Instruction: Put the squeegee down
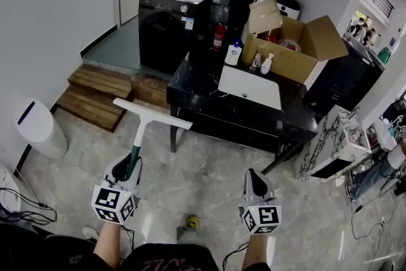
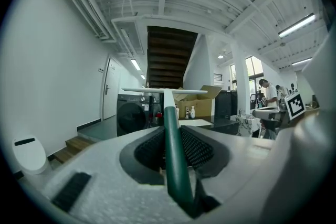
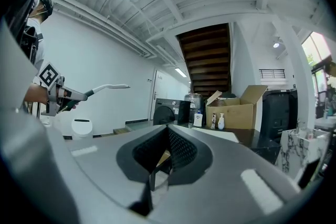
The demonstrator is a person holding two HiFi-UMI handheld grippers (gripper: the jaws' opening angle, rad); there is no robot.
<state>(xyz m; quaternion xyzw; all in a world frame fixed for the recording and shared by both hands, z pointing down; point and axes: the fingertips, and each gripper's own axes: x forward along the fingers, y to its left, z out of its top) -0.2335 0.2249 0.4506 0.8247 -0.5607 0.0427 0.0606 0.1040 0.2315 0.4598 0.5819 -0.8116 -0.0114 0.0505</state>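
- A white T-shaped squeegee with a green handle (image 1: pixel 141 130) is held in the air over the pale marble-look floor (image 1: pixel 209 168), on the near-left side of the room. Its white blade lies crosswise at the far end, near the near-left corner of a table.
- The left gripper (image 1: pixel 129 169) has its jaws clamped on the green handle, which runs straight out between the ribbed black pads. The tool is not yet set down.
- The right gripper (image 1: pixel 255 179) is level beside it and well apart to the right. Its jaws are together with nothing between them.
- Beyond both stands the black marble-look table (image 1: pixel 203 82), with a flat white rectangular panel (image 1: pixel 250 87) lying on it.
- An open brown cardboard box (image 1: pixel 295 51) sits at the table's far right, with small white bottles (image 1: pixel 266 63) just beside it.
- A black front-loading washing machine (image 1: pixel 168 28) stands at far left, and a red fire extinguisher (image 1: pixel 219 36) is to its right.
- Brown wooden steps (image 1: pixel 95 93) lie left of the table.
- A white rounded bin (image 1: pixel 39 129) stands against the left wall.
- A white marble-patterned cabinet (image 1: pixel 336 139) stands to the right of the table.
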